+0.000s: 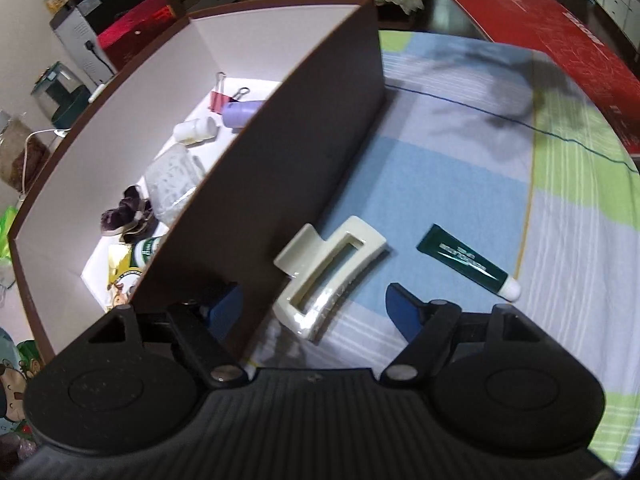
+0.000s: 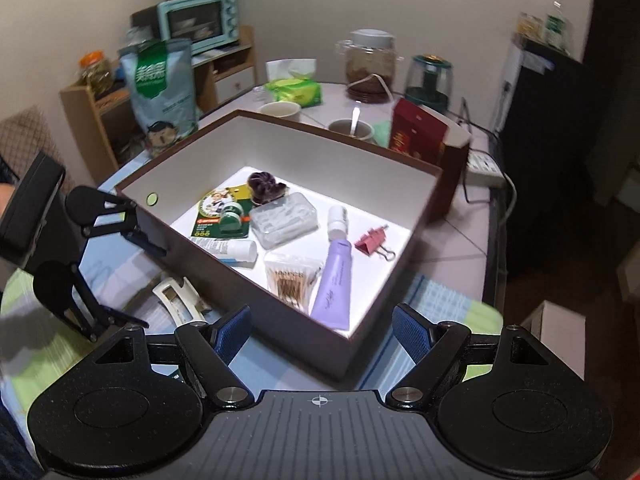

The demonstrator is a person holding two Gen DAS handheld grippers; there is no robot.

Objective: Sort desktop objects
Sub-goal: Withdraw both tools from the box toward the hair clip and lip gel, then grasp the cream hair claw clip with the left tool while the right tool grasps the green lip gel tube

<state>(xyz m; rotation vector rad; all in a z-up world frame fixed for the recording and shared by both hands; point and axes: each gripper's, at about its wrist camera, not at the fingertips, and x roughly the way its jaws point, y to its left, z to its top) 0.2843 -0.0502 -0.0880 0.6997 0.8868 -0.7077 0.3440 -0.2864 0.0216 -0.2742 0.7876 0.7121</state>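
Observation:
A cream hair claw clip (image 1: 328, 276) lies on the checked cloth against the outer wall of the brown box (image 1: 304, 152). My left gripper (image 1: 316, 308) is open, its fingers on either side of the clip and not touching it. A dark green tube (image 1: 466, 260) with a white cap lies just to the right. In the right wrist view my right gripper (image 2: 322, 332) hangs open and empty over the near corner of the box (image 2: 280, 304). Inside lie a purple tube (image 2: 334, 284), cotton swabs (image 2: 290, 280), a pink binder clip (image 2: 372, 242) and several other small items. The left gripper (image 2: 152, 286) and clip (image 2: 176, 296) show at the left.
Behind the box stand a blue-green snack bag (image 2: 160, 92), a green tissue pack (image 2: 296, 92), a glass jar (image 2: 370, 64), cups and a red carton (image 2: 418, 132). A power strip (image 2: 484, 166) lies at the right. A red board (image 1: 560, 60) borders the cloth.

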